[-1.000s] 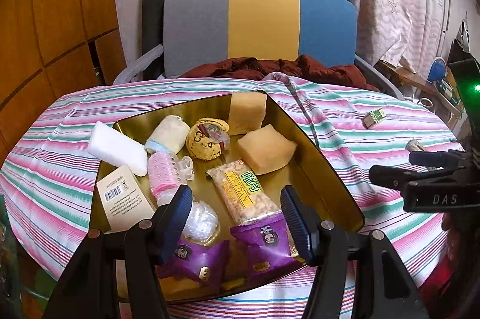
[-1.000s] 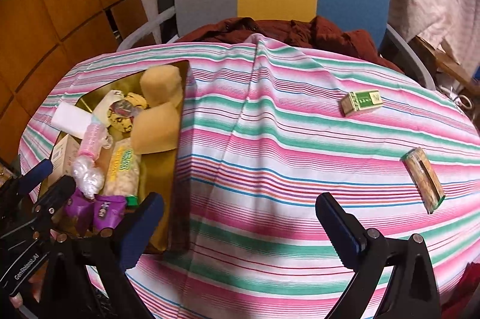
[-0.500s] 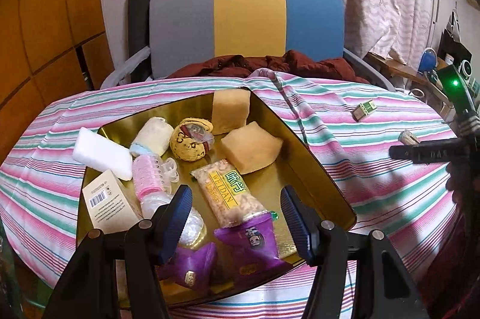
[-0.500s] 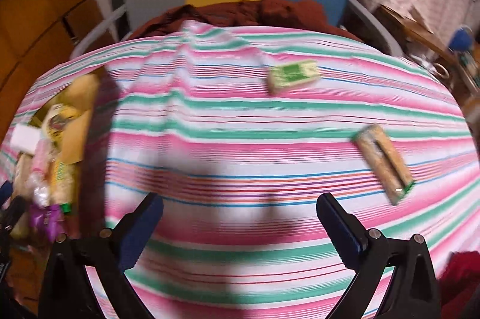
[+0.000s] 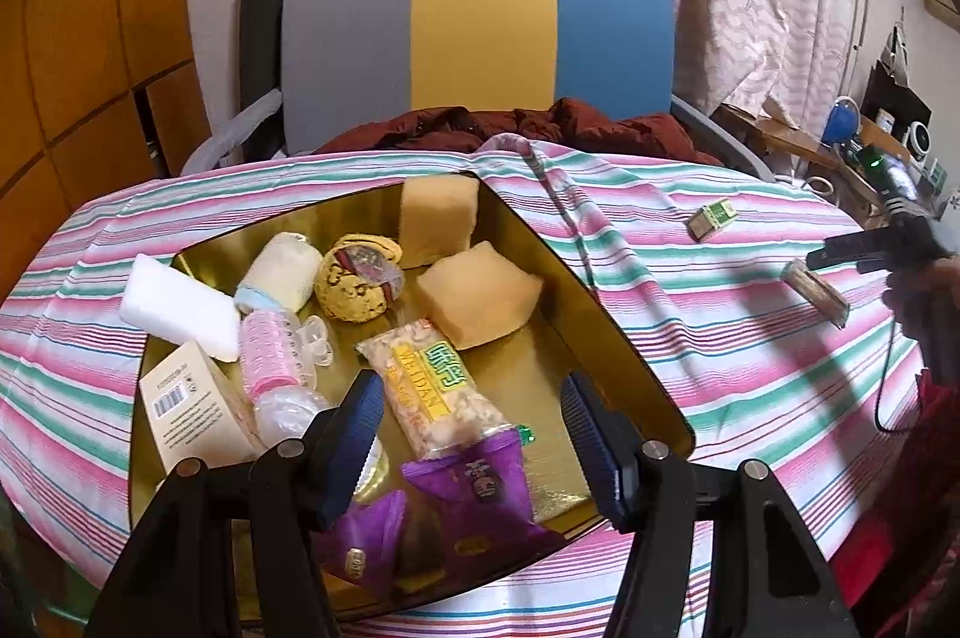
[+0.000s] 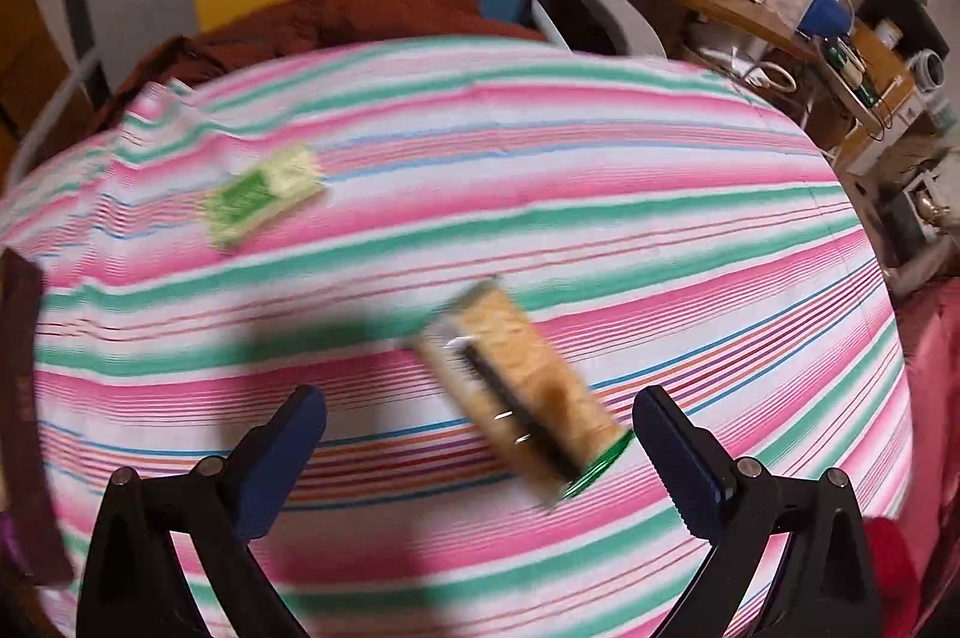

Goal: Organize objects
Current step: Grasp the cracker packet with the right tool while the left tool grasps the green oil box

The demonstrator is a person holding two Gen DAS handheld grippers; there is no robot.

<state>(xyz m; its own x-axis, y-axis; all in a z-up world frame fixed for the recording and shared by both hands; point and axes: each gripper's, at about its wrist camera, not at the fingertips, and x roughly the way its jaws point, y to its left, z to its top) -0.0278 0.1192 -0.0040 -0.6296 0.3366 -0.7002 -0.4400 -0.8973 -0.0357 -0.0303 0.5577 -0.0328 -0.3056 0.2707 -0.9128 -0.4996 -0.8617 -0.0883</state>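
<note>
the right gripper [image 6: 480, 458] hangs jaws wide over the wrapped snack bar [image 6: 522, 392] lying loose on the striped counter [image 6: 660, 230], likely light and crinkly, best pinched across its narrow middle; the left gripper [image 5: 468, 434] is likewise wide.

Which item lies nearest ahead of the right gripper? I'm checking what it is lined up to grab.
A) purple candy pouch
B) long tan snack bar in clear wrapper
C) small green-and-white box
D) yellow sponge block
B: the long tan snack bar in clear wrapper lies just ahead of the open right gripper, while the small green-and-white box sits farther off.
</note>
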